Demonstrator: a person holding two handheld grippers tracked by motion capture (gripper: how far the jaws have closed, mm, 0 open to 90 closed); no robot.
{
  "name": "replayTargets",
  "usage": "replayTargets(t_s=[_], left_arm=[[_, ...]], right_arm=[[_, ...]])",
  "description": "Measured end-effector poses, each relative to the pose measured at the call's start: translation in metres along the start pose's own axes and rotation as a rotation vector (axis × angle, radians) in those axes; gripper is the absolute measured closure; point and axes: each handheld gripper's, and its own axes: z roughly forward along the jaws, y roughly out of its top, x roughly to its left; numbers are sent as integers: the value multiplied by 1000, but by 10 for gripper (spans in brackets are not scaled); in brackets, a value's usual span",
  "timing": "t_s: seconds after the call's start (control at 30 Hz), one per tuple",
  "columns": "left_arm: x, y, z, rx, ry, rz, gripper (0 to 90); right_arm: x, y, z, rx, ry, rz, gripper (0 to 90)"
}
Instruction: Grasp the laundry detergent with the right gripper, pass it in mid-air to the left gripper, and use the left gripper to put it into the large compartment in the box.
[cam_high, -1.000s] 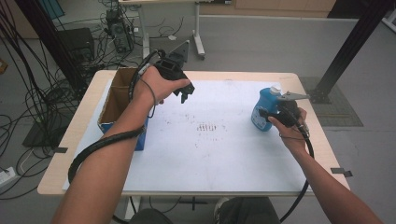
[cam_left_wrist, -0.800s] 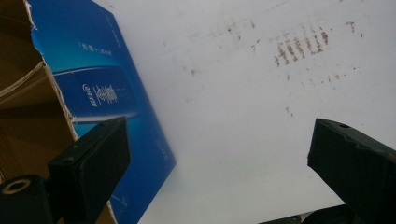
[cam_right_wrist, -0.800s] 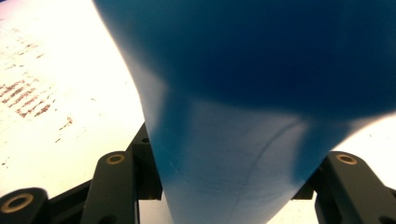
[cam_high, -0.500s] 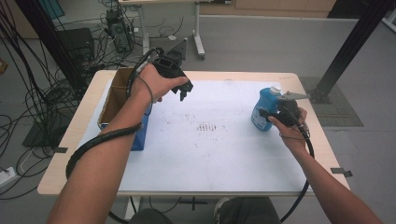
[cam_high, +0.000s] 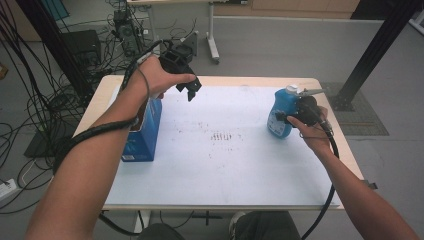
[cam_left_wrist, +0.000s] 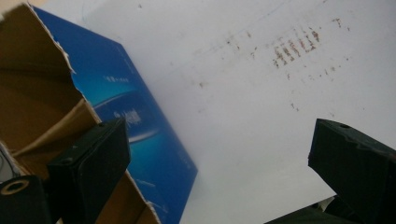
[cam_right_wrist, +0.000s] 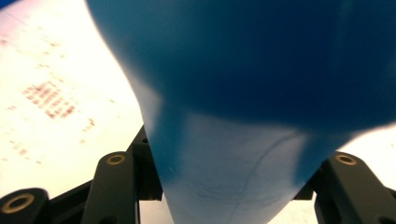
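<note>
Blue bottle (cam_high: 281, 116) with pale cap, upright, clamped in right hand-held gripper (cam_high: 286, 117); left hand-held gripper (cam_high: 190, 88) apart.

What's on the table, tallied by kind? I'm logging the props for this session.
Bottles: 1, the blue bottle, held in the right gripper.
Boxes: 1, the open blue box at the left edge.
Sheets: 1, the white sheet covering the tabletop.
Total: 3

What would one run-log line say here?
right gripper: shut on blue bottle | left gripper: open, over blue box | table: stained
</note>
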Motion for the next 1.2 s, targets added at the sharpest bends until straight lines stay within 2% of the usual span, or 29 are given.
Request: replayTargets(t_s=[0.17, 0.3, 0.47, 0.63, 0.8, 0.97, 1.2], left_arm=[[3, 3, -16, -33, 33, 90, 60], [2, 2, -29, -57, 41, 178, 60], [1, -1, -39, -66, 27, 273, 61], [-3, -3, -48, -74, 22, 345, 61], [-10, -8, -58, -92, 24, 414, 60], [-16, -13, -62, -80, 29, 454, 62], [-23, -21, -66, -56, -8, 513, 59]], right_arm=[[8, 27, -4, -7, 56, -25, 447], [22, 53, -7, -11, 113, -79, 446], [50, 84, -5, 1, 215, -174, 446], [81, 106, 4, 18, 311, -276, 445], [113, 119, 11, 22, 396, -367, 445], [140, 124, 19, 27, 477, -437, 446], [166, 128, 29, 8, 546, -486, 446]])
